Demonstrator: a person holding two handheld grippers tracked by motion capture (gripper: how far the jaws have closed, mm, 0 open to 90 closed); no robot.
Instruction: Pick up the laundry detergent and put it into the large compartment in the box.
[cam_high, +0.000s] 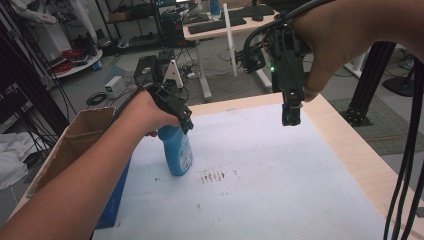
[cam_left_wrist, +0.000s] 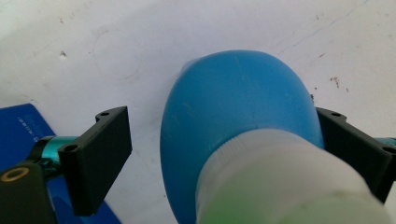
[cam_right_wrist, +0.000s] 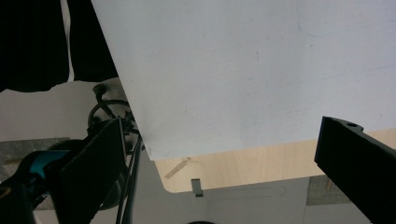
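Observation:
A blue spray bottle (cam_high: 177, 152) with a white neck stands upright on the white sheet at the left of the table. My left gripper (cam_high: 186, 122) is at the bottle's top. In the left gripper view the bottle (cam_left_wrist: 233, 107) sits between the jaws of the left gripper (cam_left_wrist: 222, 121). The left jaw stands apart from the bottle with a clear gap, and the right jaw lies close against its side. My right gripper (cam_high: 291, 117) hangs above the far right of the sheet, pointing down. Its jaws are open with nothing between them (cam_right_wrist: 224, 128).
An open cardboard box (cam_high: 75, 140) stands at the table's left edge, with a flat blue item (cam_high: 112, 200) beside it. Dark stains (cam_high: 212, 176) mark the sheet right of the bottle. The wooden table rim (cam_high: 350, 150) runs along the right. Black cables (cam_high: 405, 190) hang at the right.

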